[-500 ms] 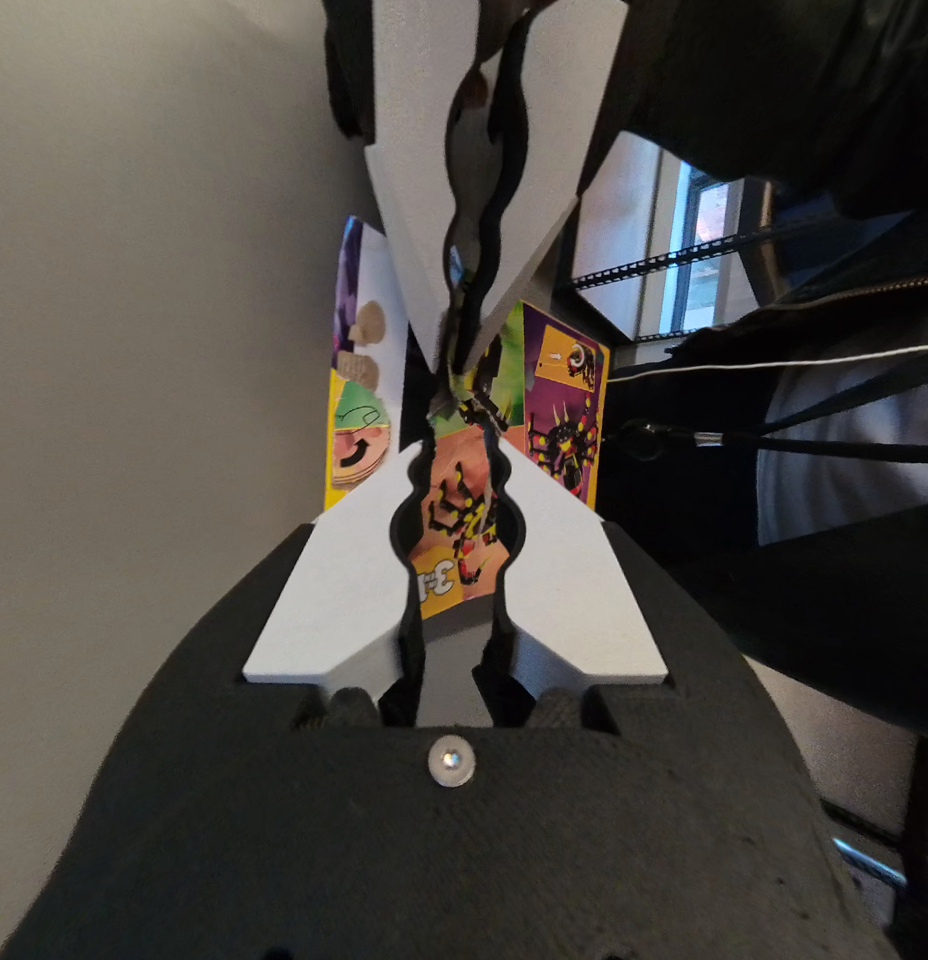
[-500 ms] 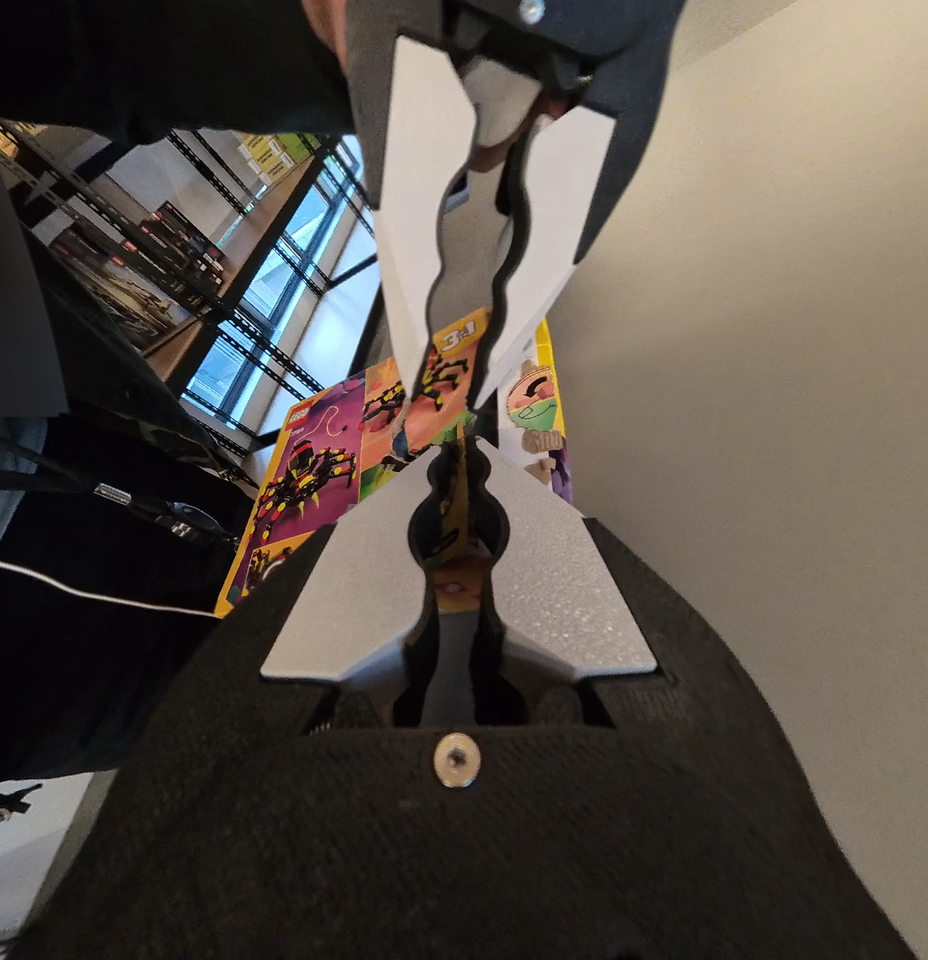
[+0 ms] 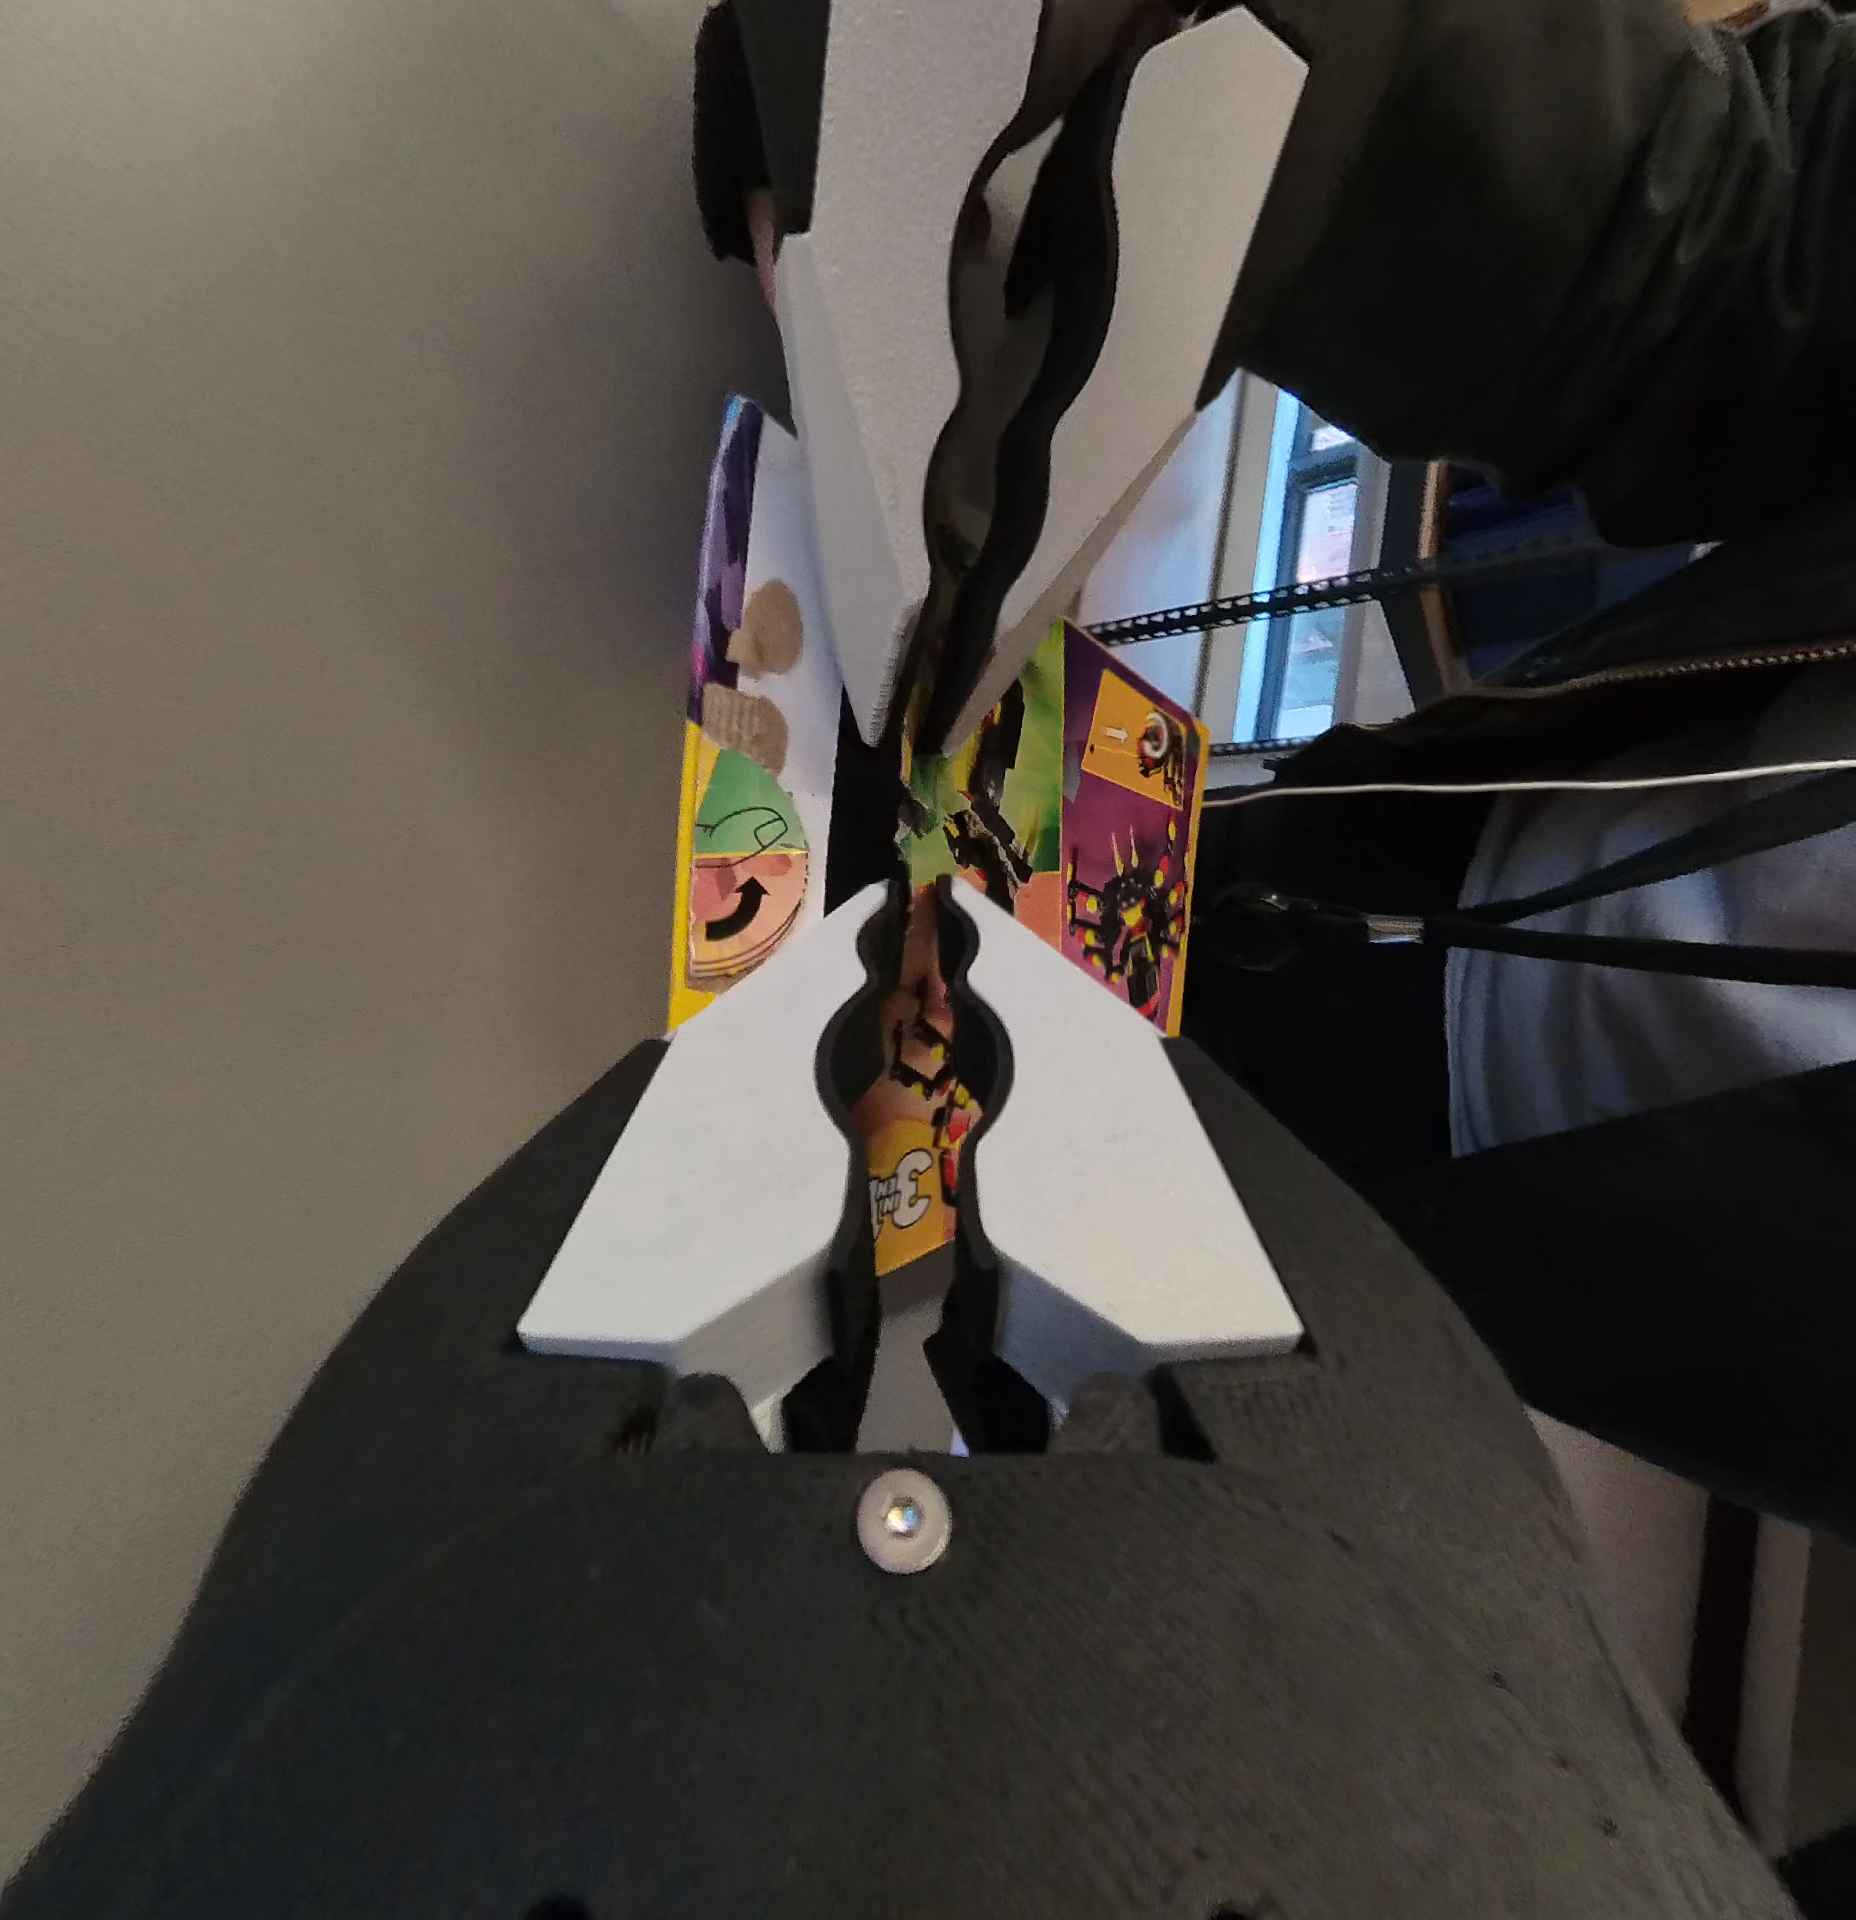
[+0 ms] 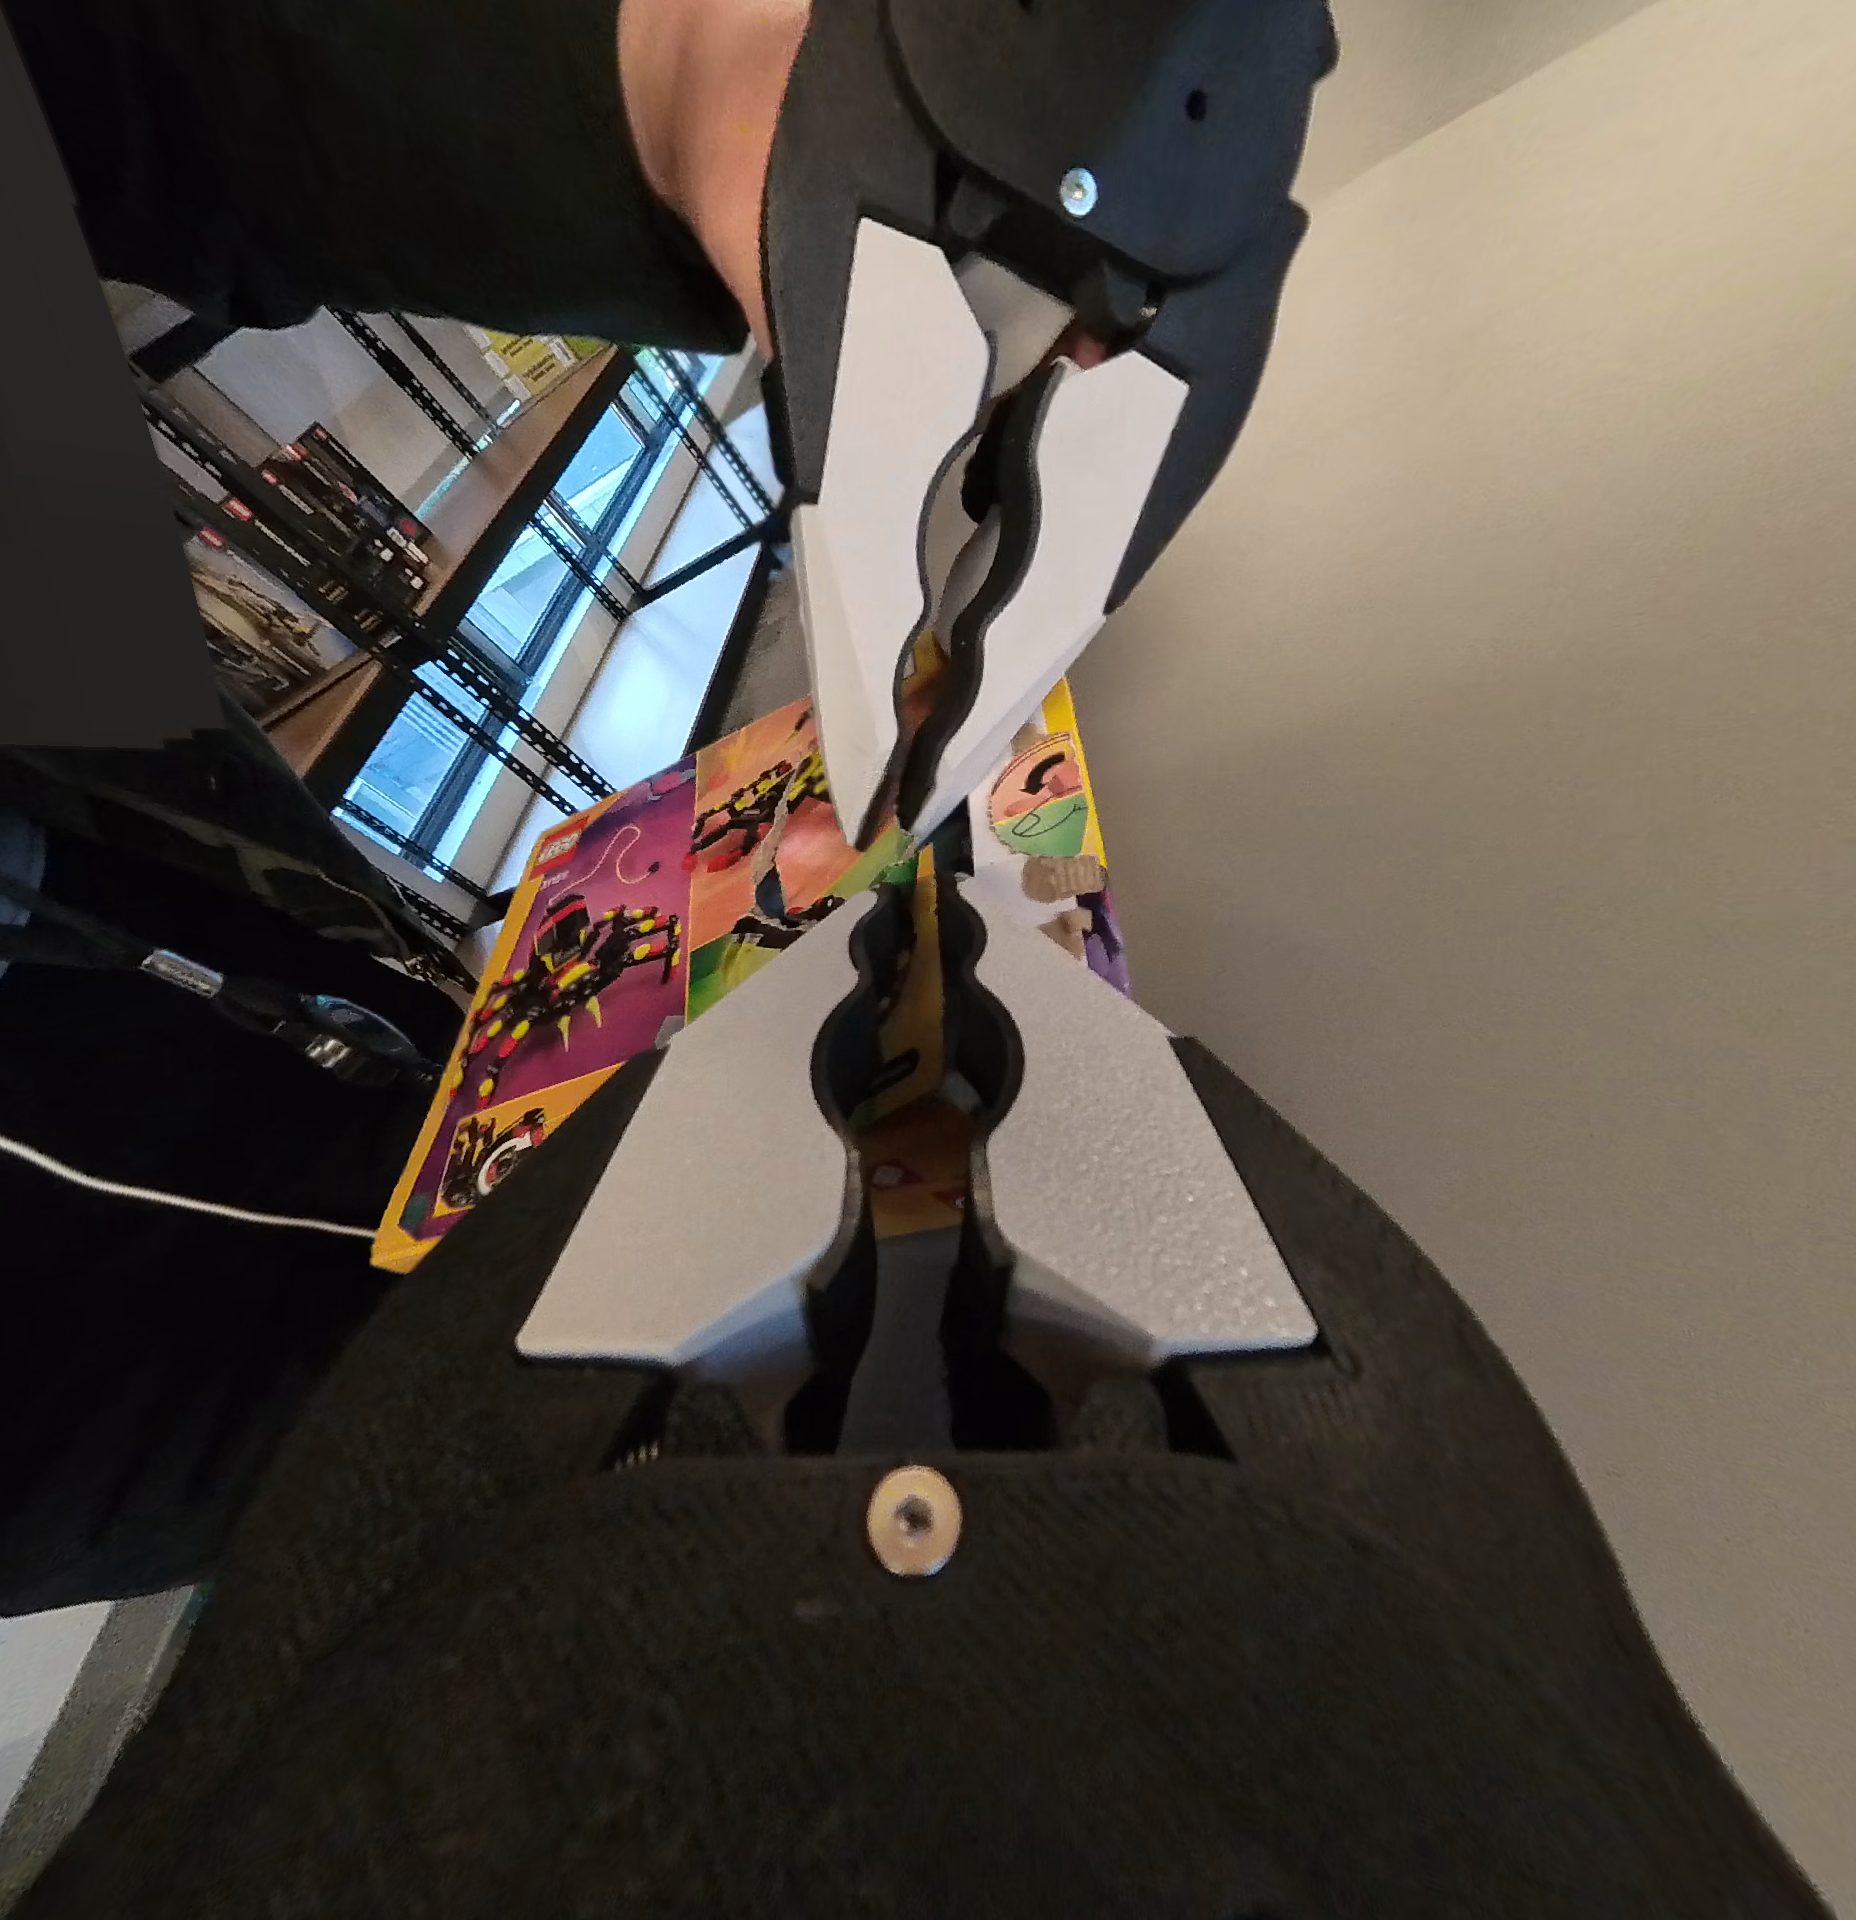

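Both grippers have drawn closer tip to tip since the earlier frame. Left gripper (image 3: 916,894) and right gripper (image 4: 908,883) each clamp, jaws closed, an edge of the colourful flat cardboard toy box (image 4: 591,935), seemingly torn between them, beside the plain beige wall (image 3: 332,623).

A plain pale wall (image 3: 280,623) fills the space left of the left gripper (image 3: 919,894). To that gripper's right are a person's dark jacket (image 3: 1630,260), a thin white cord (image 3: 1526,774) and a black strap with a metal clip (image 3: 1371,925). Left of the right gripper (image 4: 924,873) and beyond it, black metal shelving (image 4: 467,582) with dark boxes (image 4: 311,499) stands before windows (image 4: 550,592).
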